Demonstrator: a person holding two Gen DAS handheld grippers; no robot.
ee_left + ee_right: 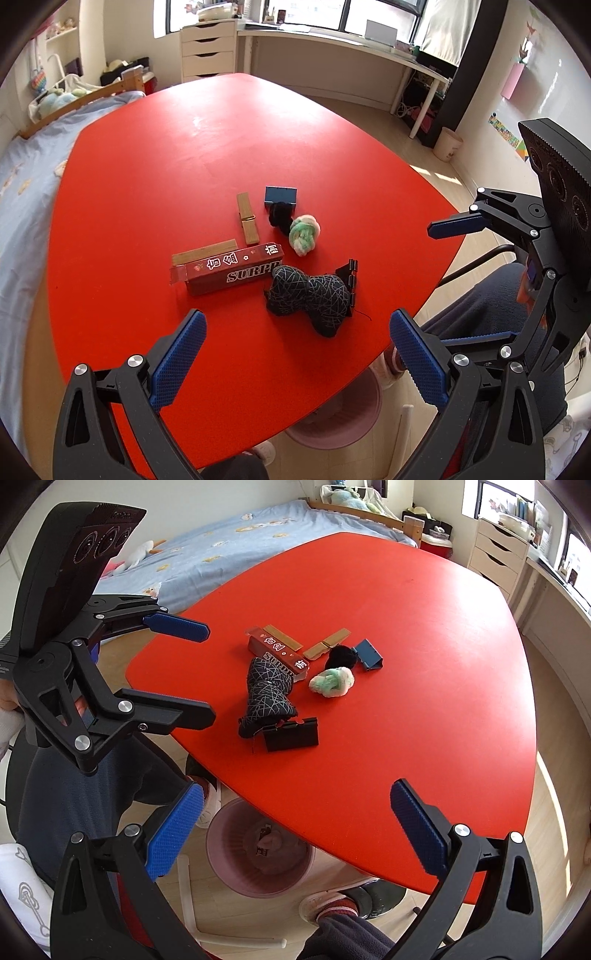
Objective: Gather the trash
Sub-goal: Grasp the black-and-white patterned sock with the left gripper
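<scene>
On the red table [177, 155] lies a heap of trash: a red "SURPRISE" carton [229, 271] [277, 655], a black patterned sock [310, 295] [267, 692], a green-white yarn ball [304, 234] [332, 681], a black pompom [279, 216], a blue box [280, 195] [367, 653], a black box [351, 275] [291, 734], and flat wooden pieces [247, 223]. My left gripper [297, 354] is open and empty, just short of the sock. My right gripper [295, 834] is open and empty over the table's near edge. A pink bin [258, 849] stands below the table.
A bed with a blue sheet [221, 542] lies beyond the table. A white drawer unit [208, 48] and a long desk [332, 44] stand by the window. The person's legs and shoes [332, 904] are beside the bin, and a small waste bin [447, 144] sits on the floor.
</scene>
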